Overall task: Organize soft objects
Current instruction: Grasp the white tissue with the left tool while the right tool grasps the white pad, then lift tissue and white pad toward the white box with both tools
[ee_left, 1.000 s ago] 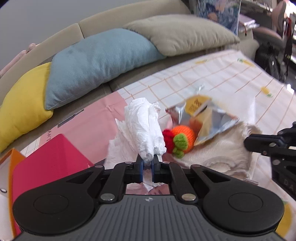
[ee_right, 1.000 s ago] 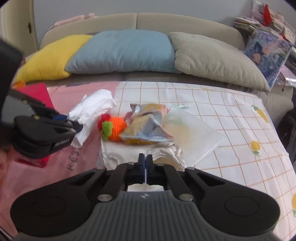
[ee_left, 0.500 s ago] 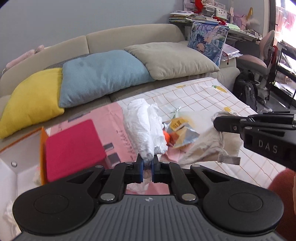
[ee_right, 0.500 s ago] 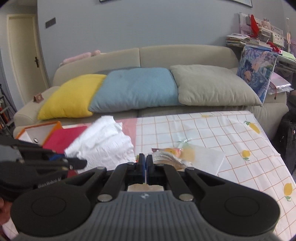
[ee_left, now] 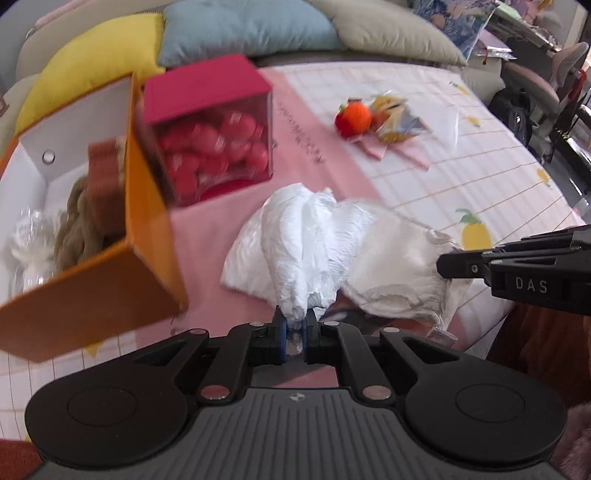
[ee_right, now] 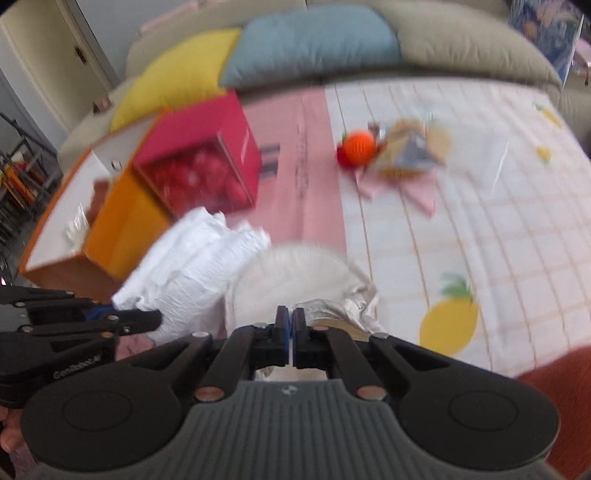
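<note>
My left gripper (ee_left: 293, 332) is shut on a crumpled white tissue (ee_left: 299, 243), held above the pink part of the tablecloth. My right gripper (ee_right: 290, 334) is shut on a cream-white cloth (ee_right: 295, 280), which also shows in the left wrist view (ee_left: 395, 269). The two held items hang side by side. An orange open box (ee_left: 122, 236) with soft things inside stands to the left. An orange crocheted toy (ee_left: 356, 116) lies further back on a pink cloth next to a foil snack bag (ee_left: 397, 122).
A pink-lidded clear box of red items (ee_left: 218, 147) stands beside the orange box. A sofa with yellow (ee_left: 92, 62), blue (ee_left: 243, 29) and grey cushions (ee_left: 391, 37) runs behind the table. A clear plastic bag (ee_right: 476, 162) lies at the far right.
Both grippers have pulled back toward the table's near edge with their loads and now look down. The orange box and pink-lidded box are now close on the left.
</note>
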Available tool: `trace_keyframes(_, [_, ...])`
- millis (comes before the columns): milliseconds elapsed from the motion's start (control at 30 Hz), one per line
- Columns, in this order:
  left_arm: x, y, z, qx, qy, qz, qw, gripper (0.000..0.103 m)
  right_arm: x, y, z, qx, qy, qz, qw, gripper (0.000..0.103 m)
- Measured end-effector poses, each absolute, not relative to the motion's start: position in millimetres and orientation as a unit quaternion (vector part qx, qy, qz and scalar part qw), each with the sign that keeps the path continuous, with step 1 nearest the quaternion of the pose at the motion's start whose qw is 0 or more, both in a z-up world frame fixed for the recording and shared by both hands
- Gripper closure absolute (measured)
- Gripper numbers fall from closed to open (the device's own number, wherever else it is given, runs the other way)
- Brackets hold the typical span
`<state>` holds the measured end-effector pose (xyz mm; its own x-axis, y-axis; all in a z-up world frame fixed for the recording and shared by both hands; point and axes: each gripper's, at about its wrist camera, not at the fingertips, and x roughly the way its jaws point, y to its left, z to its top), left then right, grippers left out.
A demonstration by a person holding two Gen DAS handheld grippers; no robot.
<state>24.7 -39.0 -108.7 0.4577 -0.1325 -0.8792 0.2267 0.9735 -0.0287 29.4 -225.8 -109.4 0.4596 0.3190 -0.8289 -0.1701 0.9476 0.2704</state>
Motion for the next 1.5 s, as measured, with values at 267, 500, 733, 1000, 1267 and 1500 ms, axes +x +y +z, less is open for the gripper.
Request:
trace_keyframes(267, [27,-29,-115,0.048,0.468,-0.094,0.877,0.064,24,-219,-118,0.032,0.524,0.136,0.840,0.085])
trace_keyframes(500, [35,-54,-119,0.149,0.418,-0.101,0.890,0.034,35,-224,-124,0.006,0.507,0.119,0.854,0.043])
trace_keyframes(733, [20,-75,-117,0.286,0.340,-0.095,0.891,0.018,54,-217,-142,0.004,0.513,0.139,0.847,0.016])
trace_keyframes(1000, [53,-70,-145,0.244,0.426,-0.129,0.862,0.016,60,-210,-160,0.002,0.534,0.145,0.833,0.011])
trace_keyframes(1267, [72,-63,-161,0.188,0.464,-0.109,0.859,0.016,60,-198,-170,-0.048,0.546,0.148,0.823,0.010])
trace_keyframes(1500, [79,-54,-168,0.135,0.484,-0.106,0.858,0.050,53,-189,-170,-0.098,0.537,0.156,0.823,0.021])
